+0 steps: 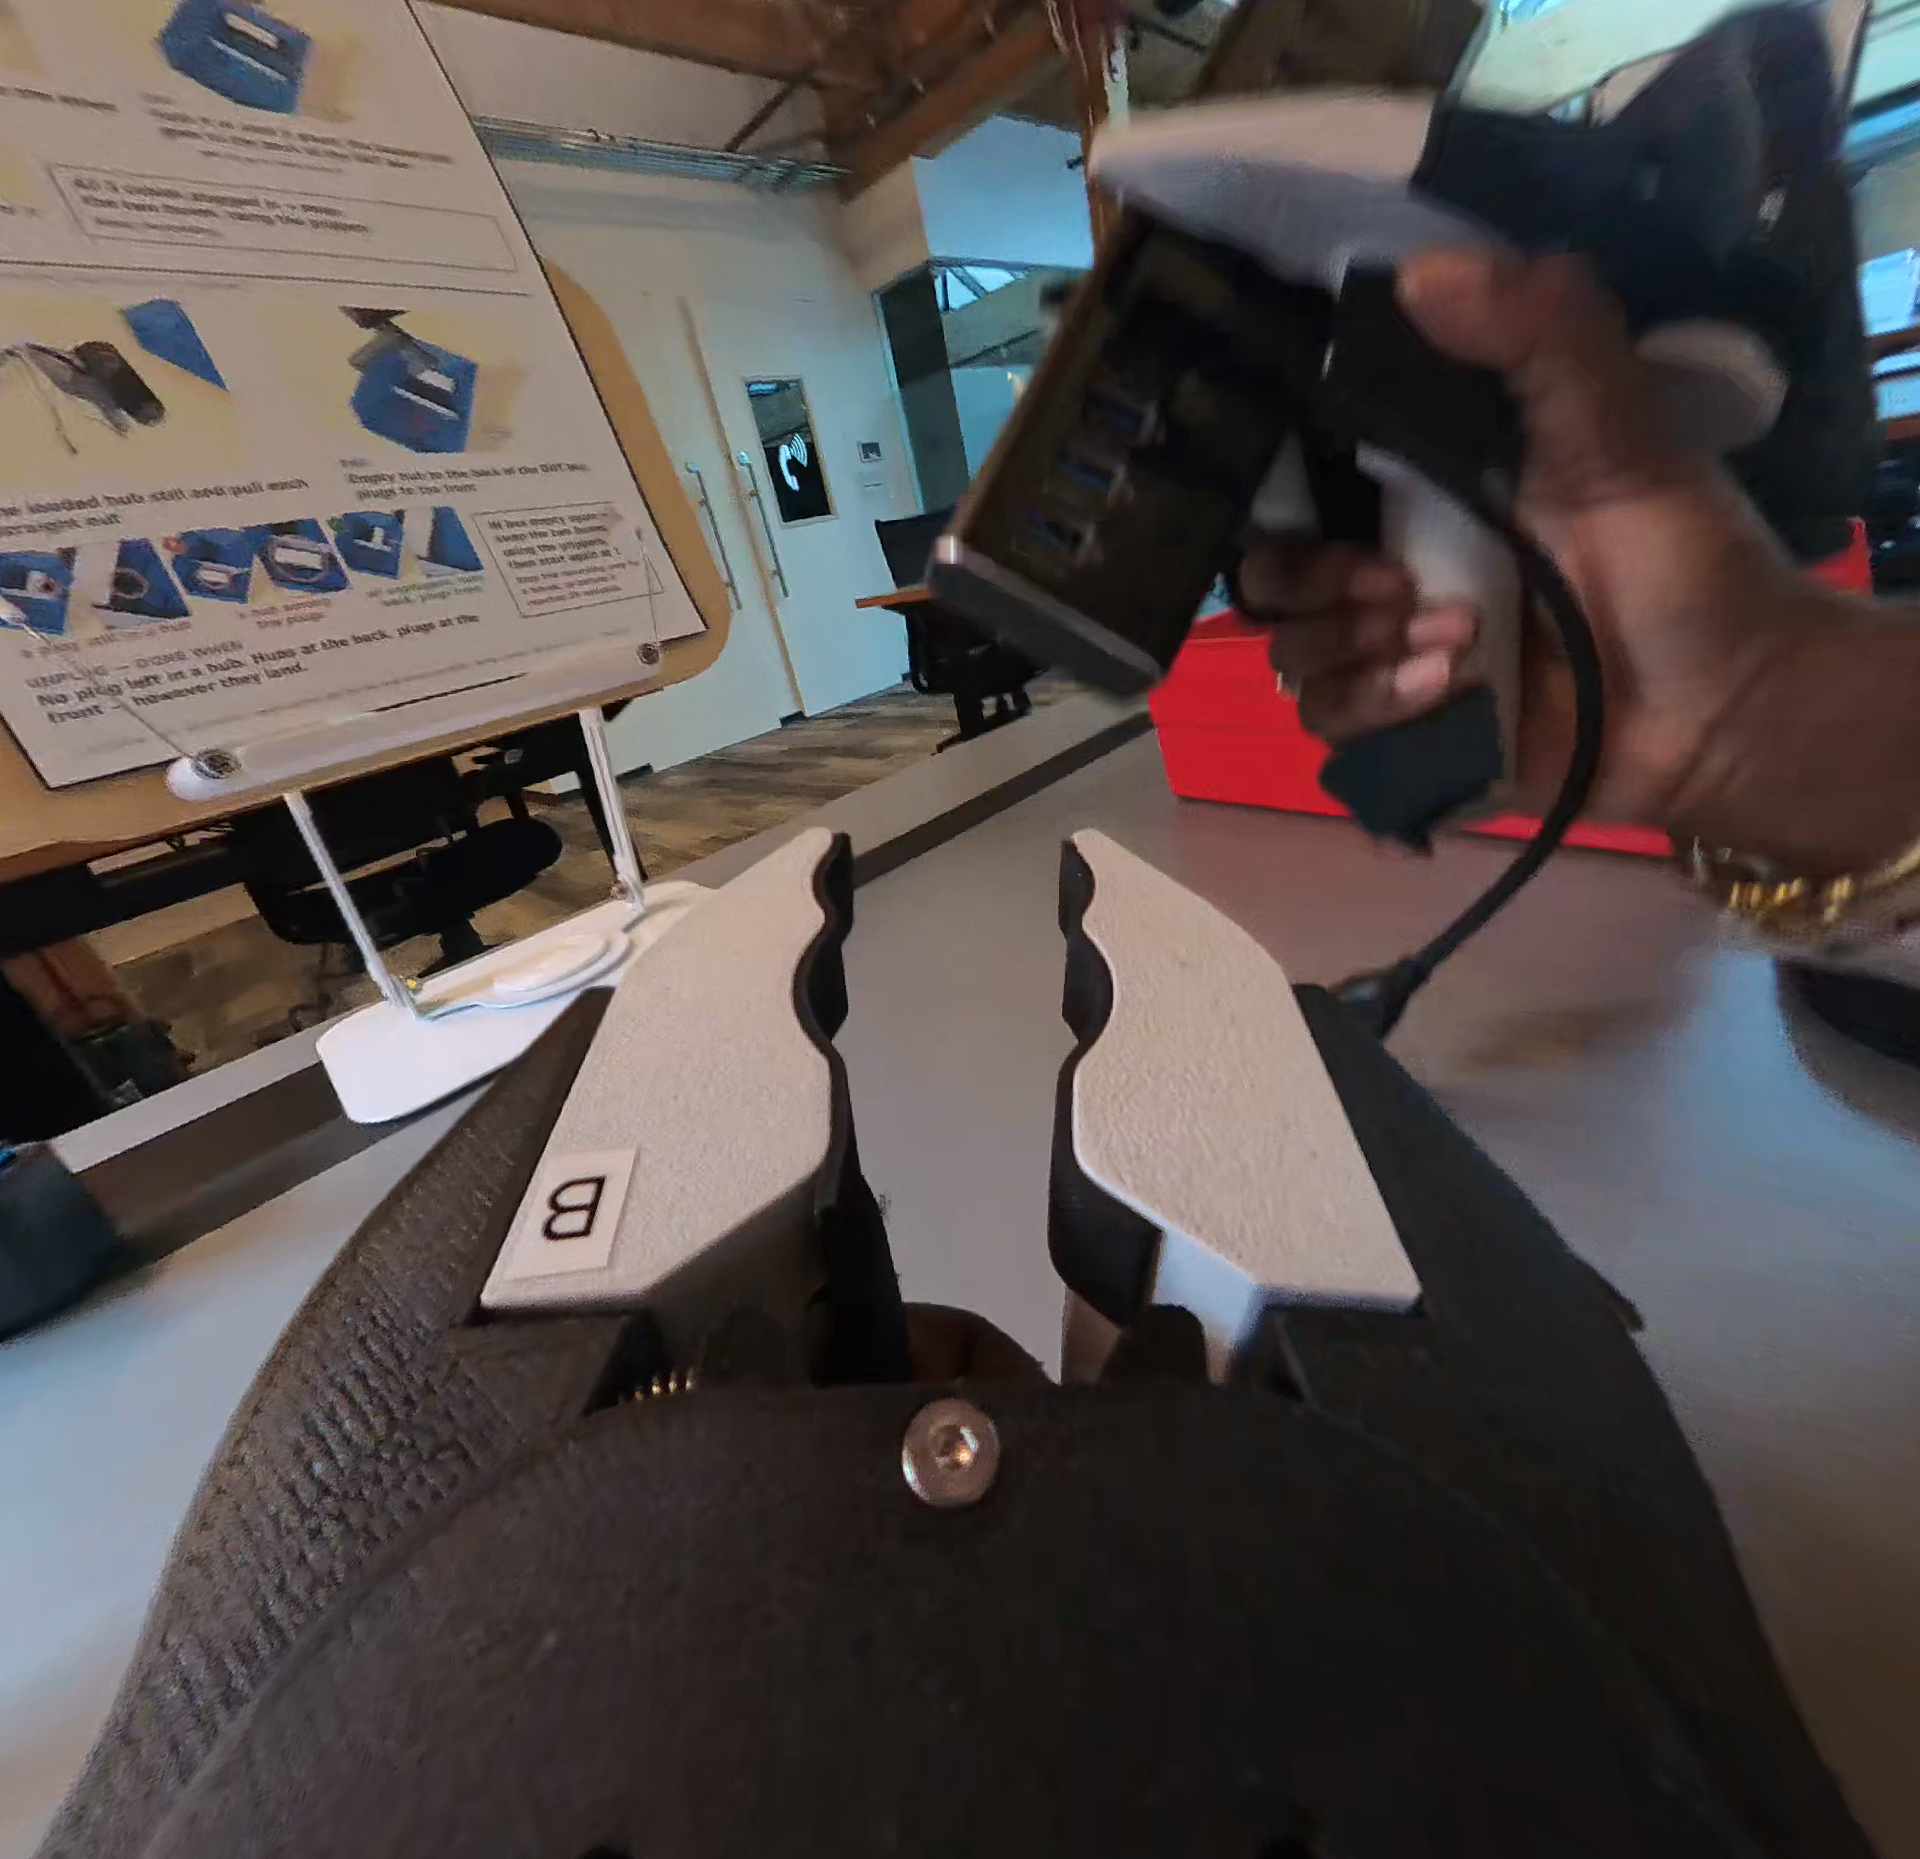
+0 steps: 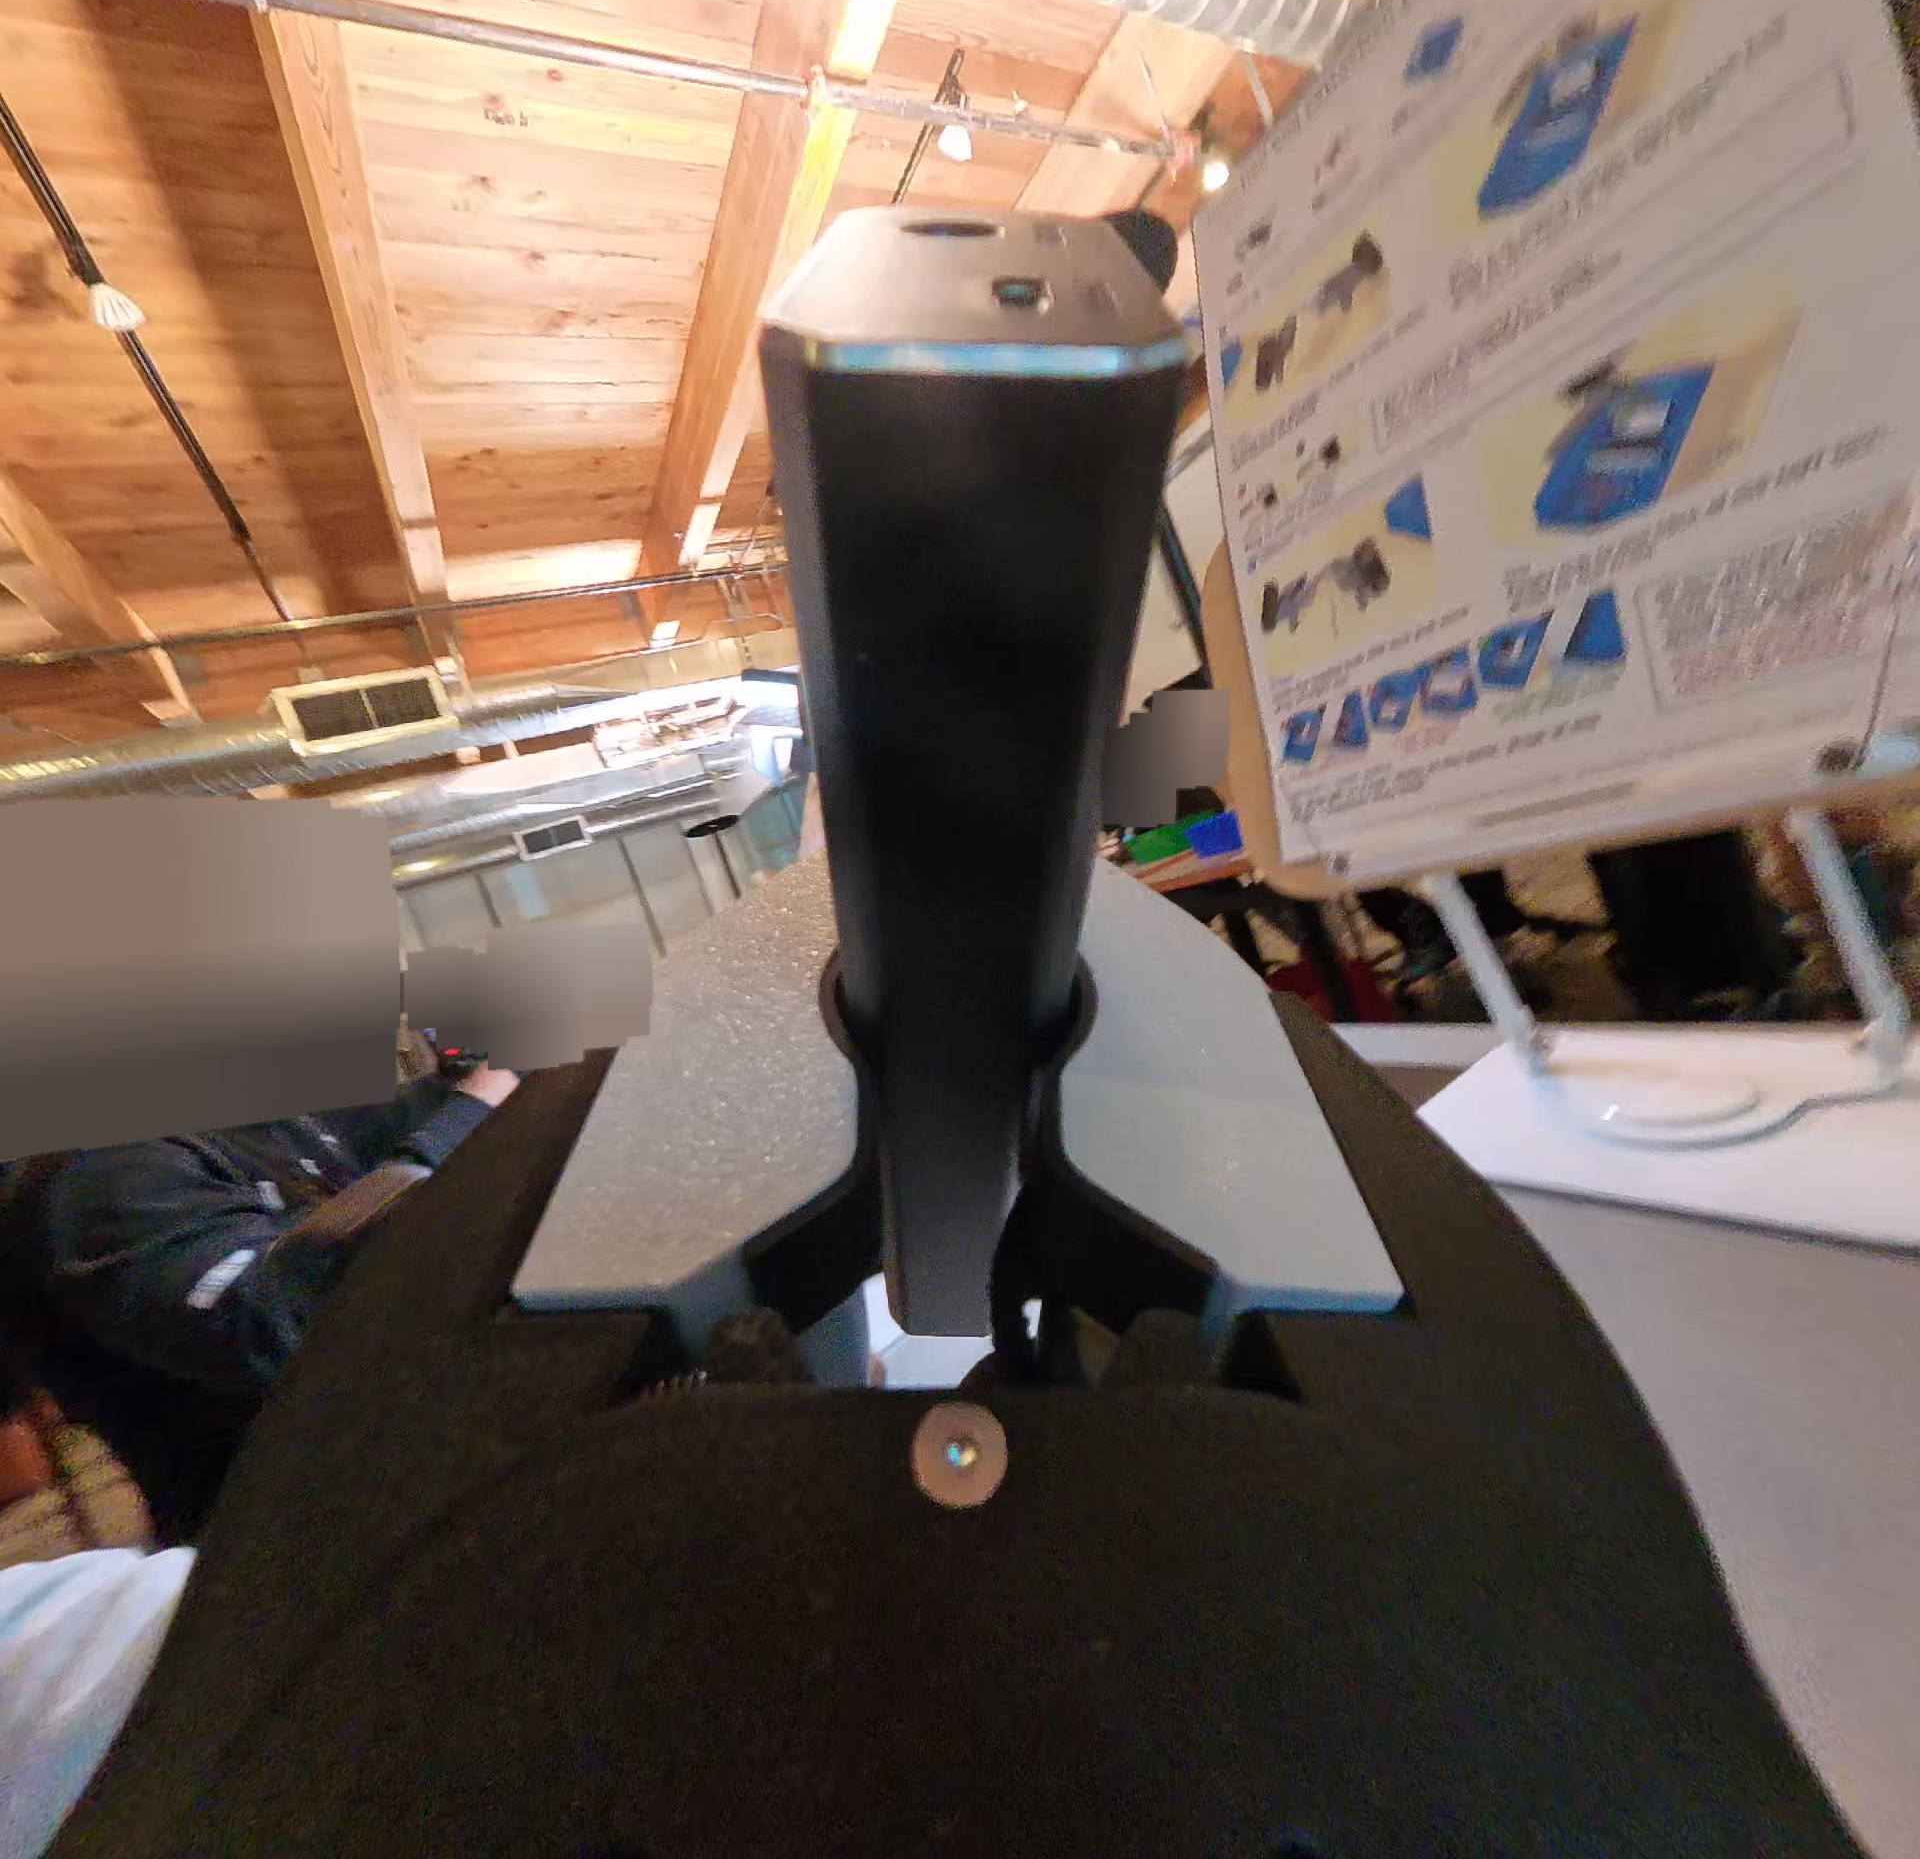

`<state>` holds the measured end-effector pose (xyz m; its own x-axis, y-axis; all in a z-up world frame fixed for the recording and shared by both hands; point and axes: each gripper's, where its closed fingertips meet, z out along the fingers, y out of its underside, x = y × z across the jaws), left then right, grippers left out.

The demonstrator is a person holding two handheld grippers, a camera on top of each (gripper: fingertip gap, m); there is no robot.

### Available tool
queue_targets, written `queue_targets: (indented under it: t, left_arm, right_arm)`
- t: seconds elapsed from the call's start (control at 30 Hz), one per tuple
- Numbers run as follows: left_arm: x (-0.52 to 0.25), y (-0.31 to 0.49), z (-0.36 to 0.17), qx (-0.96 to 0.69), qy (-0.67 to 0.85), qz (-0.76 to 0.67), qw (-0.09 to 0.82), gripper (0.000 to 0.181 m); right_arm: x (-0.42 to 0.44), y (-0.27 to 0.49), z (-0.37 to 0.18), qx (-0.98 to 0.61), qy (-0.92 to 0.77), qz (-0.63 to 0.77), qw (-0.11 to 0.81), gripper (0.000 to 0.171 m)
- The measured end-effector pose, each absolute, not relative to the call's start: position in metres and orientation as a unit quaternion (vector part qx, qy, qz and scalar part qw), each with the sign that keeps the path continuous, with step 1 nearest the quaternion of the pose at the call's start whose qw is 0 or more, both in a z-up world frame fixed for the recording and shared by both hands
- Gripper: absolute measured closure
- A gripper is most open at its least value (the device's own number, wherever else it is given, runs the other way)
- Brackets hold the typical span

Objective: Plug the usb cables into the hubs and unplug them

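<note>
My right gripper [image 2: 961,988] is shut on a black USB hub [image 2: 961,614], which sticks out past the fingers and points up toward the ceiling. In the left wrist view the same hub [image 1: 1122,459] is held high at the upper right by the right gripper [image 1: 1278,240], blurred, with blue ports showing on its face. A black cable [image 1: 1496,874] hangs from it down to the table. My left gripper [image 1: 956,874] is open and empty, low over the grey table [image 1: 935,1030]. No loose USB plugs show.
An instruction sheet on a white stand [image 1: 312,355] is at the table's far left edge; it also shows at the right of the right wrist view [image 2: 1558,407]. A red box [image 1: 1226,729] sits behind the table. A person's hand [image 1: 1662,614] holds the right gripper. The tips of one gripper are about 12 cm away from the tips of the other.
</note>
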<state>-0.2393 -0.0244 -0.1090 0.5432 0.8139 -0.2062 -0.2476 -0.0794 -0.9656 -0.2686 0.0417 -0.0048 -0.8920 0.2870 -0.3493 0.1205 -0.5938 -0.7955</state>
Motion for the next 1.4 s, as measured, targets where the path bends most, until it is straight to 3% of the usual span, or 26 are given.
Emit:
queue_targets:
  t: [0.33,0.43,0.57,0.73,0.87,1.07,1.17,1.3,1.4]
  left_arm:
    - [-0.253,-0.037,-0.121,-0.595,-0.290,0.380,0.646,0.134]
    - [-0.256,-0.041,-0.123,-0.588,-0.308,0.367,0.652,0.133]
    - [-0.259,-0.043,-0.127,-0.583,-0.327,0.350,0.656,0.133]
    - [-0.263,-0.044,-0.130,-0.581,-0.339,0.339,0.658,0.133]
    - [-0.264,-0.045,-0.131,-0.579,-0.345,0.332,0.660,0.133]
    - [-0.264,-0.046,-0.131,-0.571,-0.357,0.311,0.671,0.133]
    - [-0.264,-0.048,-0.131,-0.567,-0.362,0.307,0.673,0.133]
    - [-0.265,-0.050,-0.131,-0.562,-0.370,0.301,0.676,0.133]
    - [-0.265,-0.050,-0.132,-0.559,-0.377,0.287,0.680,0.133]
  right_arm:
    - [-0.286,0.155,0.162,-0.170,-0.479,0.771,0.383,0.140]
    - [-0.303,0.221,0.158,-0.227,-0.479,0.718,0.451,0.142]
    - [-0.347,0.309,0.093,-0.346,-0.493,0.608,0.518,0.141]
    - [-0.374,0.377,-0.036,-0.499,-0.663,0.329,0.451,0.140]
    - [-0.377,0.388,-0.105,-0.553,-0.718,0.250,0.343,0.140]
    - [-0.378,0.357,-0.125,-0.577,-0.721,0.313,0.220,0.139]
    - [-0.376,0.346,-0.150,-0.578,-0.751,0.269,0.172,0.138]
    - [-0.378,0.339,-0.183,-0.588,-0.774,0.192,0.133,0.135]
    - [-0.400,0.330,-0.179,-0.595,-0.756,0.225,0.157,0.138]
